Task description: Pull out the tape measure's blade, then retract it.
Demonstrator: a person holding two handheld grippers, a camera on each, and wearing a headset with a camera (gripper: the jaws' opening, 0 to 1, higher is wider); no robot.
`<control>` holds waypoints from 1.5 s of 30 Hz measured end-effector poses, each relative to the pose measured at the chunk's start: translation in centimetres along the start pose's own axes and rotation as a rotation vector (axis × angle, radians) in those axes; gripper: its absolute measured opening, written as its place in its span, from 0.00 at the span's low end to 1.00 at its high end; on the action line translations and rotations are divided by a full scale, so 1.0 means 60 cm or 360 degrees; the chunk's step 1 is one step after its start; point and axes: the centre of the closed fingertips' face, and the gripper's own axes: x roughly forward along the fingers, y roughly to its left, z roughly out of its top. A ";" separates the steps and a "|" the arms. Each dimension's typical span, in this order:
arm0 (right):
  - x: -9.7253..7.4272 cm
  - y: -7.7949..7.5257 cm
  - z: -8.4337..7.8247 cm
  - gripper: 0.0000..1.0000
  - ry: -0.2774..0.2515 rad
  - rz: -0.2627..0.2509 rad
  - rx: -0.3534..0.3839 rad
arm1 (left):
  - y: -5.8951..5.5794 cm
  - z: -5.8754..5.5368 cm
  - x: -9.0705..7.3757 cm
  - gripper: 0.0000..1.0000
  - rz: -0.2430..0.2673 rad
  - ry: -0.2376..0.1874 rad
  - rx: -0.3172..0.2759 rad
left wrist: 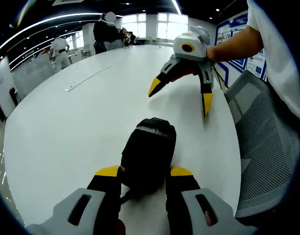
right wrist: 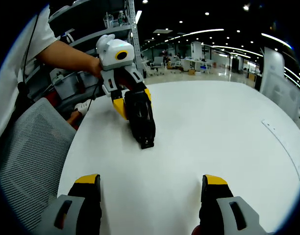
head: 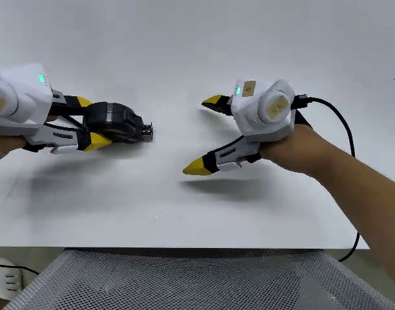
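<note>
A black tape measure rests on the white table, its metal blade tip pointing right. My left gripper is shut on the tape measure, yellow tips on both sides of the case. My right gripper stands open to the right of the blade tip, apart from it, with nothing between its fingers. In the right gripper view the tape measure lies ahead of my right gripper with the left gripper holding it. The left gripper view shows the right gripper open ahead.
A black cable trails from the right gripper over the table. A grey mesh chair sits at the near table edge. A long metal ruler lies far off on the table. People stand beyond the far end.
</note>
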 end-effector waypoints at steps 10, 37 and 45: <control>0.027 0.006 0.018 0.76 -0.0033 0.0016 -0.0013 | 0.001 0.001 0.001 0.30 0.0010 0.0005 0.0002; 0.088 -0.002 0.049 0.63 -0.0033 0.0078 -0.0121 | 0.001 0.001 0.000 0.30 0.0002 0.0013 -0.0010; 0.095 -0.002 0.050 0.51 -0.0023 0.0086 -0.0191 | 0.001 0.000 0.001 0.30 0.0003 0.0007 -0.0004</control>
